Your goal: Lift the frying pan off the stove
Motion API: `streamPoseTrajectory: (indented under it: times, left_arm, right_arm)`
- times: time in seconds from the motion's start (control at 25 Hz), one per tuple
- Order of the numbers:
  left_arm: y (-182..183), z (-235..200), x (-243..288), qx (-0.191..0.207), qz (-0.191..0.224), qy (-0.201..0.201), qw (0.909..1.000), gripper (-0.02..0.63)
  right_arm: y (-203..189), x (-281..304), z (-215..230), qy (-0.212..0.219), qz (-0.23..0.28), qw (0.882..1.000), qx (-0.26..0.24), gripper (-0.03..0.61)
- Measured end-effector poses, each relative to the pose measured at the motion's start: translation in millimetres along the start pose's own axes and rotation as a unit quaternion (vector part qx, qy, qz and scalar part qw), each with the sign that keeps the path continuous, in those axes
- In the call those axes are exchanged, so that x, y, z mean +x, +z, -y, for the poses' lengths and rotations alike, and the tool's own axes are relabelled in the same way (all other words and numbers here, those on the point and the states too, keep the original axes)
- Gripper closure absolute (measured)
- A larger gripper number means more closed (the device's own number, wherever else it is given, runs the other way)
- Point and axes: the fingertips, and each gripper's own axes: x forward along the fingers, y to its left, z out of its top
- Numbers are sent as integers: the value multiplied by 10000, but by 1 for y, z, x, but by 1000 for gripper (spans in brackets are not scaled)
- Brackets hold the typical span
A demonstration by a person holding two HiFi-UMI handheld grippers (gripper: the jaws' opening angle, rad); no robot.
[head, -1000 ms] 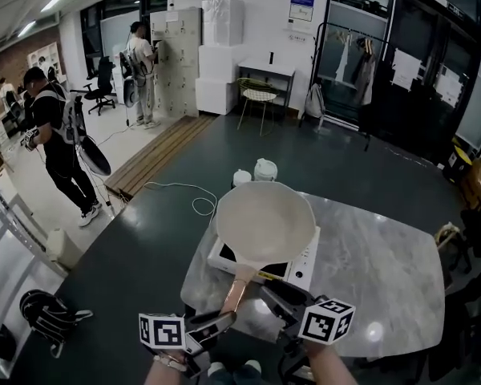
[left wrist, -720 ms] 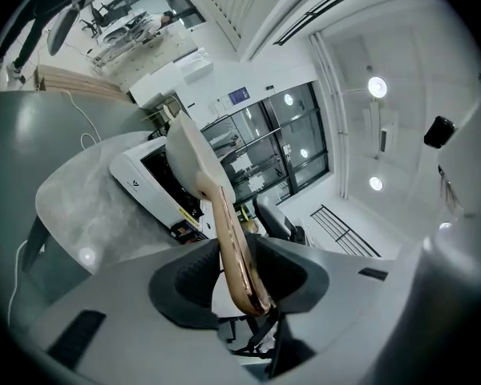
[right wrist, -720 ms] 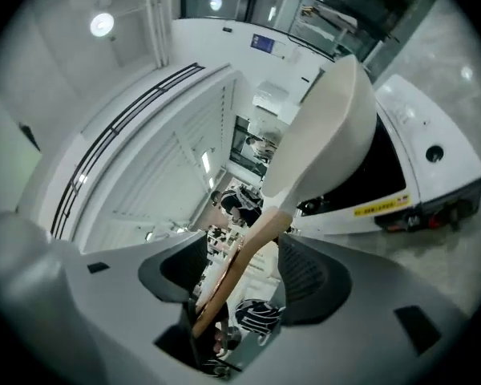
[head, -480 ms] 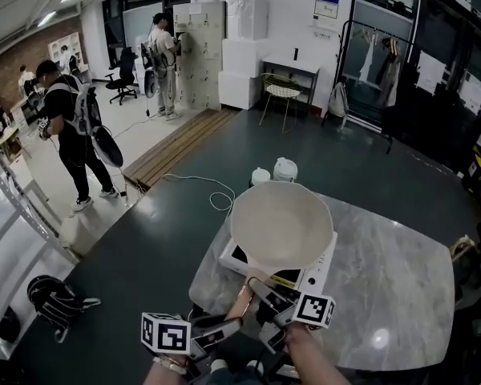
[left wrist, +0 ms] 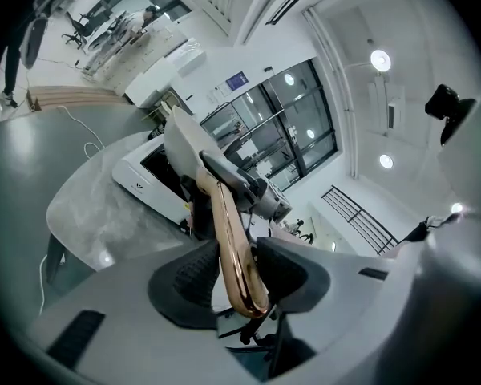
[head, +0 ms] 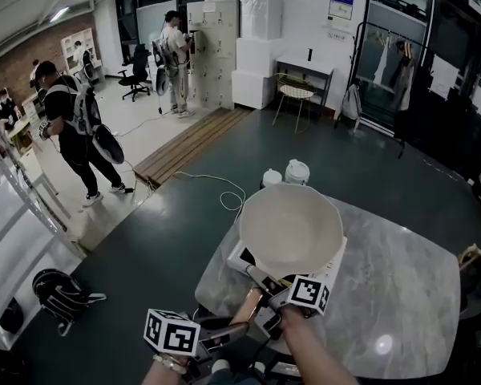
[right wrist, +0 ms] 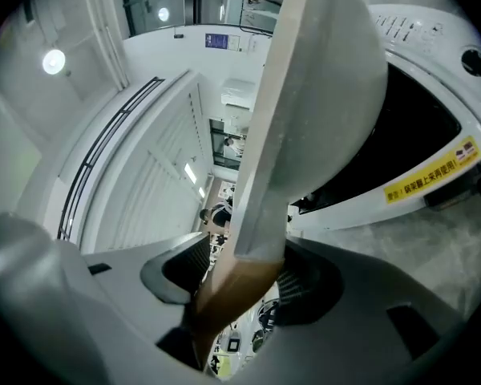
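A cream frying pan [head: 291, 229] sits on a white induction stove [head: 242, 257] on the marble table. Its copper handle [head: 252, 303] points toward me. My left gripper [head: 228, 331] is shut on the handle's end [left wrist: 231, 247], with both pads pressed on it. My right gripper [head: 260, 283] is further up the handle, by the pan. In the right gripper view the handle [right wrist: 232, 295] lies between its jaws, which have just been closing slightly. A gap still shows at one pad, and the pan's edge [right wrist: 305, 95] rises straight ahead.
The marble table [head: 393, 295] spreads to the right of the stove. Two white containers [head: 284, 173] stand behind the pan. A cable [head: 216, 187] loops on the dark floor. People [head: 72, 127] stand at the far left, and a backpack [head: 60, 295] lies nearby.
My right gripper has swung in from the right, rolled over, and now straddles the handle near the pan. My left gripper has stayed on the handle's end.
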Motion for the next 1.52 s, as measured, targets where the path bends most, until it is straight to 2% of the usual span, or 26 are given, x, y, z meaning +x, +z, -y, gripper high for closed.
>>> streamPoseTrajectory:
  times: [0.16, 0.36, 0.6, 0.8, 0.96, 1.36, 1.52]
  left_arm:
    - [-3, -2, 3, 92, -132, 117, 9998, 456]
    - [-7, -3, 3, 188, -215, 206, 9994, 456]
    - [-4, 1, -1, 38, -38, -54, 10000, 454]
    - [2, 8, -5, 68, 120, -279, 9995, 453]
    - [11, 12, -8, 143, 278, -392, 9987, 456]
    - [25, 47, -9, 711, 369, -635, 9948, 454]
    - [28, 59, -14, 839, 600, -713, 9921, 454]
  right_arm:
    - [1, 8, 4, -55, -170, 9997, 175, 366]
    - [-3, 9, 5, -61, -231, 9997, 61, 371]
    - [-4, 10, 1, -63, -247, 9997, 68, 364]
    - [-2, 7, -10, 8, -268, 9996, 31, 360]
    - [5, 10, -25, 24, -312, 9993, -192, 360]
    - [16, 1, -82, 175, -307, 9939, -1042, 360]
    - [17, -5, -102, 265, -257, 9906, -1315, 359]
